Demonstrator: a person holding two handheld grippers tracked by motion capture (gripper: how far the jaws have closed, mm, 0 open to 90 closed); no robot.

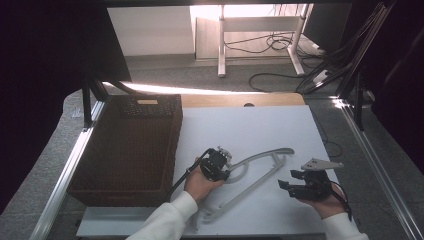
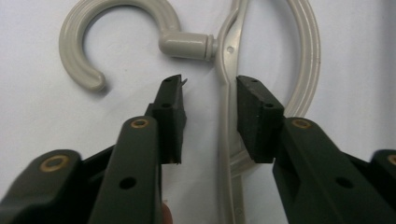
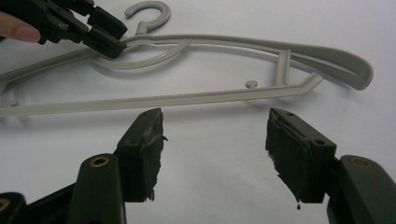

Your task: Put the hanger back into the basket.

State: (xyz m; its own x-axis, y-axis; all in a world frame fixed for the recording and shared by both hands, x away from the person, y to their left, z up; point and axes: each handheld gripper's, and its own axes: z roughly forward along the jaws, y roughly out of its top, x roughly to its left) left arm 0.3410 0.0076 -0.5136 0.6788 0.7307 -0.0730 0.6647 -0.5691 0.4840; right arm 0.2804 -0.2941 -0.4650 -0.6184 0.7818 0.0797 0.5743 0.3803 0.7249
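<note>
**Item: grey plastic hanger, being taken up at the neck**

Hanger (image 1: 255, 172): lying flat on the white bench (image 1: 260, 130), just right of the wicker basket (image 1: 130, 150), hook (image 2: 93, 42) pointing toward the basket. Flat placement is leaving its thin top bar reachable from above.

Left gripper (image 1: 220, 162): sitting over the hanger's neck beside the hook, jaws straddling the top bar, not visibly pressing yet. Judged choice: the neck is the balance point for a one-handed lift.

Right gripper (image 1: 295, 182): resting right of the hanger, apart from it, jaws parted and holding nothing; probably waiting to steady the far end.

Basket: standing at the hanger's left, likely destination.
</note>
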